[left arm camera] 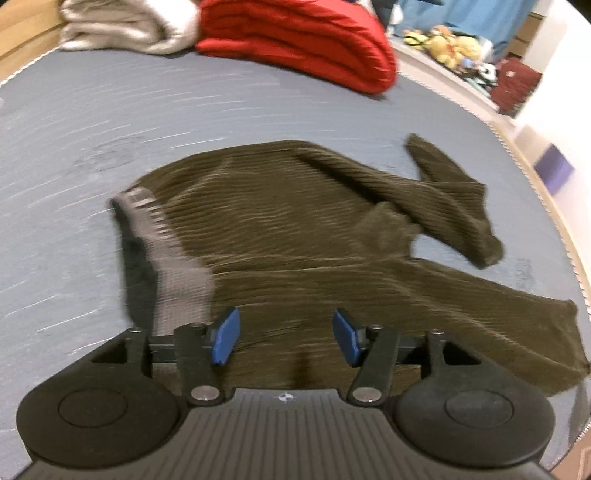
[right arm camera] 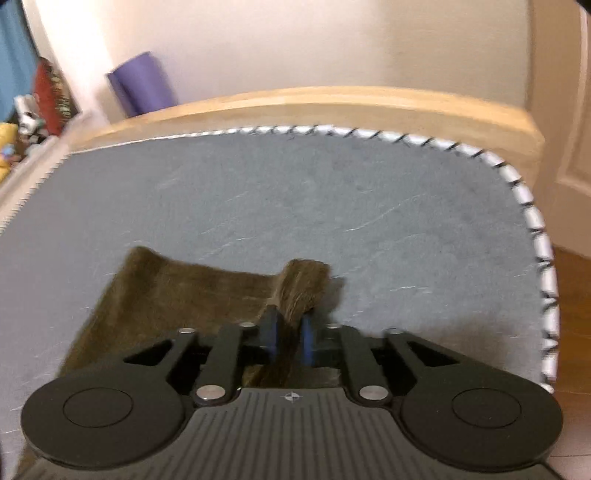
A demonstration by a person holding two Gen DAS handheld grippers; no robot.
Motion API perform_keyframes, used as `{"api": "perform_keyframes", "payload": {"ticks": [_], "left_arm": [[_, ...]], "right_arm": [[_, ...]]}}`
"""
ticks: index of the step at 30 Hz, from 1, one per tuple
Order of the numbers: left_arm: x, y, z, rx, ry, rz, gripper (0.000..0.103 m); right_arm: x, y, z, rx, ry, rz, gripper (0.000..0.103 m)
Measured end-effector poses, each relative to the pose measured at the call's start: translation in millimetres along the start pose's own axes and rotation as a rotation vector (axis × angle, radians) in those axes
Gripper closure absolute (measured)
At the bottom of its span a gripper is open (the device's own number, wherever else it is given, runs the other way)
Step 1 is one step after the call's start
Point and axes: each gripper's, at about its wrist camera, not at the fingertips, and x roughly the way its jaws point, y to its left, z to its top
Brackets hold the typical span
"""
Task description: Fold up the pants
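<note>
- No readable brand text anywhere. The grey waistband [left arm camera: 162, 254] has dark marks along its edge that could be lettering, but it's way too blurred to read. Each gripper body has a small crosshair mark at its centre, no words.
- The left gripper [left arm camera: 286, 338] has its jaws spread wide with nothing between the blue pads [left arm camera: 227, 336]. Released, basically hovering over the cloth.
- The olive ribbed pants [left arm camera: 295, 229] lie spread on the grey bed [left arm camera: 92, 122], filling the middle of the left wrist view. The waistband is at the left, flipped so the dark inside shows, and its lower end sits just up and left of the left pad.
- The legs run off to the right of that frame. One leg is bunched and doubled back at upper right, the other stretches toward the lower right edge.
- The right gripper [right arm camera: 291, 339] has its jaws narrowed around a bunched-up bit of the pants [right arm camera: 177, 291]. A tuft of the cloth sticks up just above the pads, centre of frame. It looks clenched on the fabric, though the blur makes actual contact hard to confirm.
- In that view the rest of the leg lies flat to the left of the jaws, near the bed's corner.
- Background stuff: a red blanket [left arm camera: 295, 40] and a beige blanket [left arm camera: 122, 27] at the top of the left view, and a purple roll [right arm camera: 142, 83] at upper left of the right view.
</note>
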Motion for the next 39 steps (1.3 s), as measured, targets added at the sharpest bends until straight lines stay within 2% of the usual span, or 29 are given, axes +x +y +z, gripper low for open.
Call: {"api": "perform_keyframes", "payload": {"ticks": [1,2,5,7,14,18,20,21,22,25,27,29,30,32,34,35,38,39], "left_arm": [[-1.1,5.1,-1.7,-0.001,0.002,0.017,0.032],[-1.7,9.9,-3.6,-0.002,0.003,0.039,0.025],[-0.8,21.8,-10.5,-0.011,0.016,0.098,0.018],[4.3,28.6,-16.8,-0.008,0.046,0.124,0.017],[36.2,40.2,-52.7,0.068,0.199,0.169,0.016],[33.7,54.2,-65.5,0.070,0.195,0.110,0.018],[26.2,54.4,-69.7,0.114,0.181,0.089,0.038],[20.4,51.5,-72.0,0.150,0.170,0.090,0.044],[12.9,48.4,-75.1,0.191,0.154,0.095,0.056],[-11.9,42.5,-82.8,0.280,0.091,0.135,0.060],[-30.2,53.4,-78.4,0.239,0.051,0.162,0.060],[-43.1,67.0,-75.1,0.222,0.052,0.187,0.068],[-45.5,70.1,-73.7,0.226,0.060,0.202,0.068],[-42.2,81.7,-75.3,0.158,0.109,0.181,0.063],[-41.8,76.7,-74.2,0.157,0.099,0.208,0.061],[-45.2,69.6,-71.6,0.178,0.076,0.237,0.056],[-62.8,34.0,-62.8,0.300,-0.085,0.369,0.046],[-67.8,22.7,-60.9,0.337,-0.131,0.374,0.045]], "right_arm": [[-7.9,2.1,1.7,0.001,-0.044,-0.041,0.047],[-15.9,4.0,3.3,-0.001,-0.086,-0.054,0.041],[-40.4,16.7,5.2,-0.034,-0.202,-0.027,0.040],[-52.1,26.9,2.8,-0.055,-0.234,0.022,0.038],[-82.5,63.2,-14.8,-0.108,-0.235,0.161,0.037],[-97.7,86.9,-23.6,-0.136,-0.222,0.243,0.037],[-104.7,99.2,-29.0,-0.146,-0.213,0.275,0.037],[-107.2,105.8,-31.9,-0.153,-0.207,0.290,0.037],[-112.2,110.2,-34.2,-0.158,-0.205,0.299,0.037],[-118.7,127.7,-44.7,-0.176,-0.192,0.331,0.037],[-122.5,138.0,-51.3,-0.186,-0.180,0.349,0.037],[-128.6,147.1,-57.4,-0.190,-0.168,0.369,0.037],[-131.5,151.7,-59.9,-0.195,-0.161,0.381,0.037],[-134.9,159.4,-64.0,-0.212,-0.148,0.407,0.037],[-136.8,166.9,-68.0,-0.236,-0.133,0.433,0.036],[-137.4,169.9,-69.1,-0.247,-0.126,0.442,0.034],[-137.4,178.2,-75.4,-0.287,-0.094,0.470,0.033],[-137.2,180.5,-77.4,-0.300,-0.080,0.479,0.033]]}}
